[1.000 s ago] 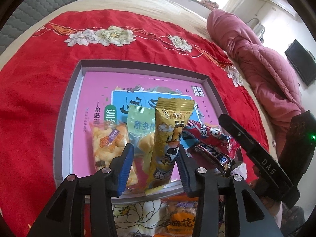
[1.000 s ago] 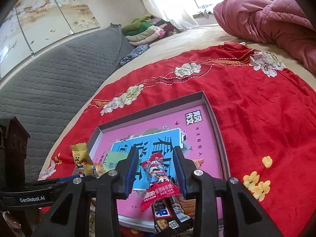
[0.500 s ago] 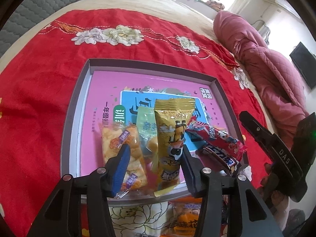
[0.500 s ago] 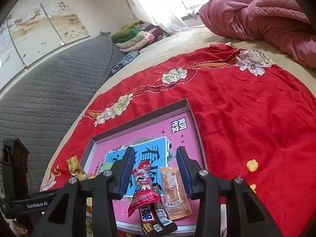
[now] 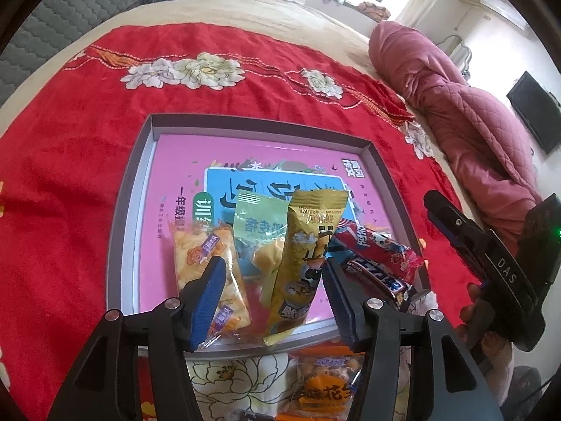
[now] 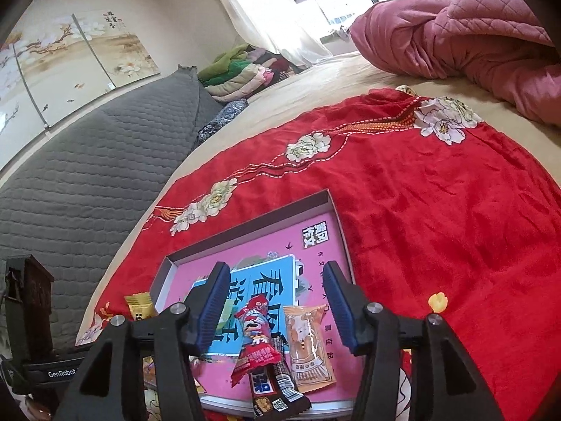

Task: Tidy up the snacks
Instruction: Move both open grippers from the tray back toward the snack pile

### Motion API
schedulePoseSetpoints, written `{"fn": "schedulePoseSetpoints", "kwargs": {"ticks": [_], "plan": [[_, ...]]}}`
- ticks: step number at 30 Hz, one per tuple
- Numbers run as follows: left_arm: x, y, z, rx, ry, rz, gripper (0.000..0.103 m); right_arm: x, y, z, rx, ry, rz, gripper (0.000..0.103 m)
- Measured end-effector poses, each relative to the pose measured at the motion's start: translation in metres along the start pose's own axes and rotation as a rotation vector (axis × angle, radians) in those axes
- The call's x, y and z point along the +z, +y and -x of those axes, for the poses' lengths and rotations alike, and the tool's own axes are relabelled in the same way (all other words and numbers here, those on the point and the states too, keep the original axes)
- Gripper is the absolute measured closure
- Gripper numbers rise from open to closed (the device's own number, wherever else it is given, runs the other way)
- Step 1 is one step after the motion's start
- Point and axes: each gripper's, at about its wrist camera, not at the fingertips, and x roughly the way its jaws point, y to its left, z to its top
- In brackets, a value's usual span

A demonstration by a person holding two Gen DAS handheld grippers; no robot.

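Both grippers' fingers apart, just opening, gripping nothing; snacks (image 5: 305,263) crowd tray (image 5: 129,210) near edge.

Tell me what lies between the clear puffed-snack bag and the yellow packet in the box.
In the left wrist view, a pale green packet lies between the clear puffed-snack bag and the yellow packet, partly tucked under the yellow one.

Glossy plastic snack wrappers (image 5: 305,266), cloth blanket (image 5: 70,175)

"DAS" in white on the black gripper body (image 5: 505,270) seen from the left wrist, "GenRobot" on the black gripper body (image 6: 59,373) seen from the right wrist, Chinese characters on the pink book cover (image 6: 317,236) and the snack packets (image 5: 308,263)
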Motion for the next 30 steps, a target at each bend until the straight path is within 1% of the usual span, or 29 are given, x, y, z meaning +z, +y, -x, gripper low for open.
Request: {"fn": "schedulePoseSetpoints", "kwargs": {"ticks": [4,14,20,24,30], "plan": [[0.0,-0.002,0.005,-0.009,-0.006,-0.004,0.043,0.0,0.003,0.002,0.003,-0.002,0.01,0.045],[-0.007,-0.004,0.019,-0.038,-0.004,-0.004,0.042,0.0,0.009,0.011,0.012,-0.008,0.035,0.043],[-0.013,-0.002,0.032,-0.037,-0.013,-0.01,0.042,-0.003,0.014,0.021,0.012,-0.009,0.057,0.041],[-0.018,0.002,0.04,-0.034,-0.016,-0.009,0.038,-0.008,0.017,0.03,0.019,-0.006,0.064,0.041],[-0.021,0.001,0.05,-0.033,-0.028,-0.016,0.037,-0.017,0.023,0.04,0.029,0.001,0.074,0.04]]}}
